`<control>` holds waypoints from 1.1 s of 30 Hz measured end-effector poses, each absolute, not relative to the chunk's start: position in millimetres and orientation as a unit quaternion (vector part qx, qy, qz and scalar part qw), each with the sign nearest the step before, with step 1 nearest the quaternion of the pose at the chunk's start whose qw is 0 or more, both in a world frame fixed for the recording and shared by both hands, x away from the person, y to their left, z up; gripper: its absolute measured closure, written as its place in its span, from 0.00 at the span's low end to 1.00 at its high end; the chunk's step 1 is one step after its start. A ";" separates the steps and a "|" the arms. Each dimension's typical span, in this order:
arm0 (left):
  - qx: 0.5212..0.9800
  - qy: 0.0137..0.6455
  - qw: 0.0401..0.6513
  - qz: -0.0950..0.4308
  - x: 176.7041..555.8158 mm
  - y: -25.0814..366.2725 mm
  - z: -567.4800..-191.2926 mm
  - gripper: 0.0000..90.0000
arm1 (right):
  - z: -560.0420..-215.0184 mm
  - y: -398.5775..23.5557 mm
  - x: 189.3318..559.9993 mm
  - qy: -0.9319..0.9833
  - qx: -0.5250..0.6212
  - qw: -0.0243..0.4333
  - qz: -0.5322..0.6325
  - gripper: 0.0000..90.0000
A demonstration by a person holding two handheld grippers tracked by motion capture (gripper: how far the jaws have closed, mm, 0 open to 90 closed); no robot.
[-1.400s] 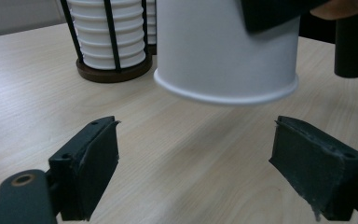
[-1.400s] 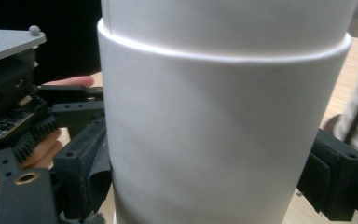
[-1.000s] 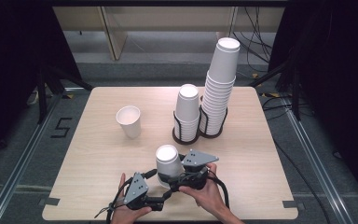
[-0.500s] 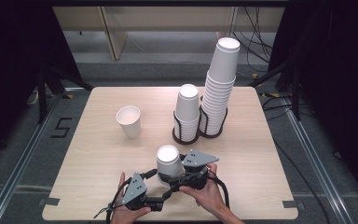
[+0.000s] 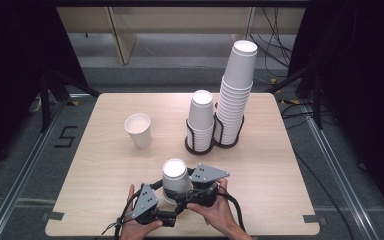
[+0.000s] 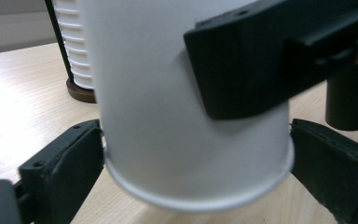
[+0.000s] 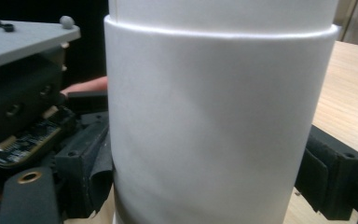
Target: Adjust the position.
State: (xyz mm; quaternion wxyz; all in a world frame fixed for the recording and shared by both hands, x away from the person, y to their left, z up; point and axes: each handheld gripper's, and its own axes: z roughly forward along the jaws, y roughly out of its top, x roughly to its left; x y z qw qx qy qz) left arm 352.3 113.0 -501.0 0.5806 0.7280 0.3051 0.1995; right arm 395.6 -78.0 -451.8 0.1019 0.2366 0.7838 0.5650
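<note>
Near edge of the table [image 5: 90,200]: I hold an upside-down white paper cup [image 5: 176,176] between my two grippers, its base uppermost and its rolled rim lowest. In the right gripper view a second cup wall shows nested inside it, so the piece is at least two cups. My left gripper [image 5: 166,200] sits low at the rim; in the left gripper view its jaws have just been opening and now stand either side of the rim [image 6: 200,196], the left jaw just at the edge, the right one apart from it, so it grips nothing. My right gripper [image 5: 186,191] is closed on the cup higher up: in the right gripper view the cup wall [image 7: 214,126] sits between both pads, which press on it. Farther back on the table, a single cup [image 5: 139,130] stands upright with its mouth open, well apart from my hands. To its right, two black wire holders stand side by side, one with a short stack [image 5: 200,119] of inverted cups, one with a tall stack [image 5: 235,95]
</note>
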 end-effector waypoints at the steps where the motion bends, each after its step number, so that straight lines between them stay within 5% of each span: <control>1: 0.731 0.307 0.575 0.201 351.7 113.5 -500.2 0.03 | -451.3 -76.9 393.8 0.785 0.238 0.086 0.566 0.19; 21: 0.737 0.294 0.577 0.195 352.8 116.0 -495.6 0.07 | -446.9 -77.4 394.5 0.786 0.226 0.062 0.572 0.16; 33: 0.771 0.261 0.544 0.204 351.8 109.7 -499.4 0.08 | -417.7 -93.6 396.7 0.795 0.223 0.058 0.561 0.25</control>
